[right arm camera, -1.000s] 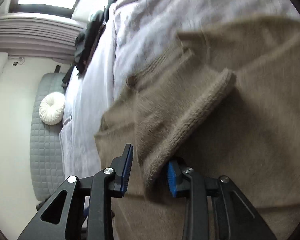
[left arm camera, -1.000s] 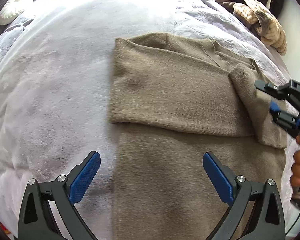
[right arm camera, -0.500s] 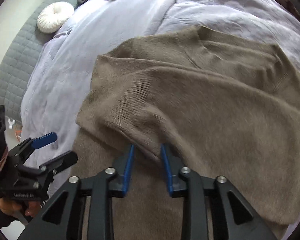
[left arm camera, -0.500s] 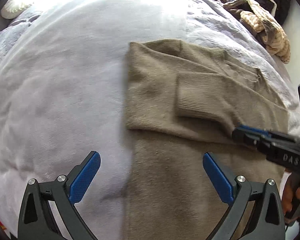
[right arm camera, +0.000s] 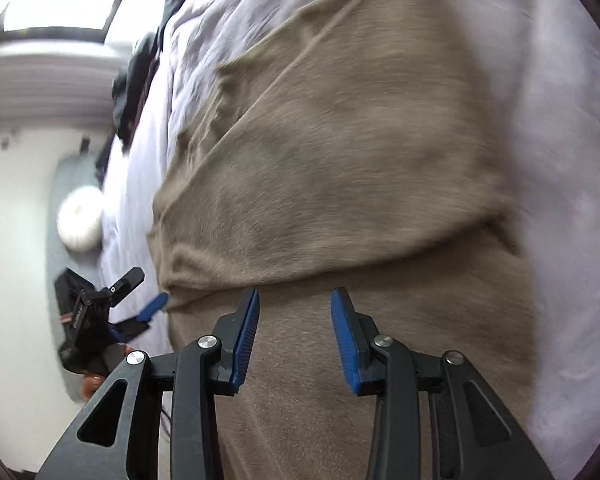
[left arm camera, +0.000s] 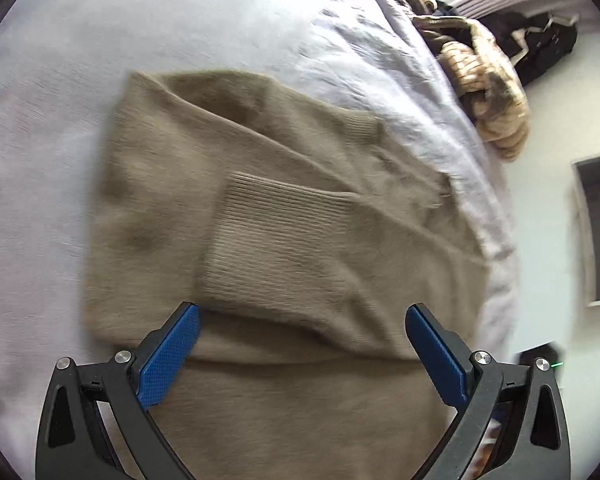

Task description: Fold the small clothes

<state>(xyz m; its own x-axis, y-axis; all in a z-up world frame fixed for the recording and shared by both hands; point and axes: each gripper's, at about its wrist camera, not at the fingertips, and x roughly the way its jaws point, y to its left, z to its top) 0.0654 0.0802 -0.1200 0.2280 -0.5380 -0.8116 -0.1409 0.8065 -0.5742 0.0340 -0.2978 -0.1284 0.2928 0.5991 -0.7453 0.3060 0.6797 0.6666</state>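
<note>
- The taupe fuzzy knit sweater [left arm camera: 284,240] lies flat on the pale lavender plush blanket [left arm camera: 40,160] that covers the bed, its body running toward both cameras.
- Both sleeves are laid across the chest, probably to narrow the garment into a tidy rectangle before the length is folded.
- The ribbed cuff [left arm camera: 276,240] of the upper sleeve rests near the middle of the sweater, its fine vertical ribbing distinct from the brushed, hairy nap around it.
- The left gripper [left arm camera: 302,344] hovers just above the lower edge of the folded sleeve with its blue textured pads spread wide, holding nothing; it seems poised to press or to take the fabric.
- The right gripper [right arm camera: 294,332] hangs over the sweater body just below the sleeve fold, its pads partly parted and empty.
- From the right wrist view the left gripper appears at the sweater's far side edge, off the cloth.
- The knit looks soft and thick, so folds should stay rounded rather than crisp.
- A tan and cream bundled knit garment [left arm camera: 484,92] sits at the bed's far edge, and a white round tufted cushion [right arm camera: 80,216] lies on grey quilted padding.
</note>
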